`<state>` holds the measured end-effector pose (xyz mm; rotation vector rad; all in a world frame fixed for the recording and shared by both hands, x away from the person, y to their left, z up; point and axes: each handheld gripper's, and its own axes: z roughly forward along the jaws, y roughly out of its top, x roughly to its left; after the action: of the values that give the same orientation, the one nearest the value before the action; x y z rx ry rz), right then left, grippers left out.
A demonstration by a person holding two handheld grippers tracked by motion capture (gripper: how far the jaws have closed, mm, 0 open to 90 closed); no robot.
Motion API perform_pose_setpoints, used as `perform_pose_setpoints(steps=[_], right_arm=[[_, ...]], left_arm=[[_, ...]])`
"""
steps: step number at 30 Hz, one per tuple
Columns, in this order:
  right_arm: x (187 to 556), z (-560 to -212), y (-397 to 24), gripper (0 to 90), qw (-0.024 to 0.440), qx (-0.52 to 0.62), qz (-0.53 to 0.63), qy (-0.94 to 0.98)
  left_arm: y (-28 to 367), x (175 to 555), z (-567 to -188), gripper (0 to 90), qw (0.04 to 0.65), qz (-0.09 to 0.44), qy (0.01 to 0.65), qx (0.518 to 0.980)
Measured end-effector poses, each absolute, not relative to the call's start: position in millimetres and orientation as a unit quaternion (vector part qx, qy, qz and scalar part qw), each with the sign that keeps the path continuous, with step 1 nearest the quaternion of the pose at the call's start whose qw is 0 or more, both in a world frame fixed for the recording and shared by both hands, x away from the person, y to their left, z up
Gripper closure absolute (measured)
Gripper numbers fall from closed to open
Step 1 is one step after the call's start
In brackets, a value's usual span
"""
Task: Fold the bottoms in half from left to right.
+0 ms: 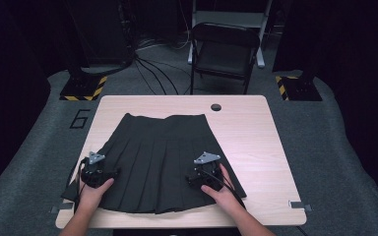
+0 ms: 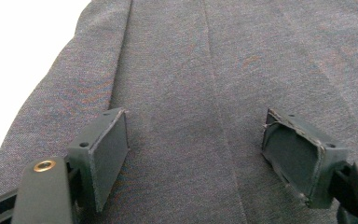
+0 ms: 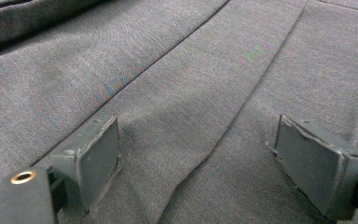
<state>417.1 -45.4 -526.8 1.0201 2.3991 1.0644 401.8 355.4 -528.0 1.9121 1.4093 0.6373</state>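
A dark pleated skirt (image 1: 157,157) lies flat on the light wooden table (image 1: 256,142), waistband at the far side, hem toward the person. My left gripper (image 1: 96,173) rests over the skirt's left part near the hem. In the left gripper view that gripper (image 2: 196,154) stands open, its pads (image 2: 107,154) just above the grey cloth (image 2: 191,70) with nothing between them. My right gripper (image 1: 204,173) sits over the skirt's right part. In the right gripper view it (image 3: 198,163) is open too, low over the pleats (image 3: 191,93).
A black folding chair (image 1: 224,49) stands beyond the table's far edge, with cables on the floor beside it. A round hole (image 1: 216,107) sits near the table's far edge. Tape marks (image 1: 295,204) lie at the near corners. Bare tabletop lies to the right of the skirt.
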Motion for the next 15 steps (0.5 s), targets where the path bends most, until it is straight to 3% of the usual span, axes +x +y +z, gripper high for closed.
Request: perform_pose_setpoints(steps=[15], right_arm=[[414.9,-526.8,-43.5,13.7,0.164,0.364,0.370,0.839]], left_arm=[[355.7,401.5,-527.7,22.6,0.334,0.243,0.540,0.733]])
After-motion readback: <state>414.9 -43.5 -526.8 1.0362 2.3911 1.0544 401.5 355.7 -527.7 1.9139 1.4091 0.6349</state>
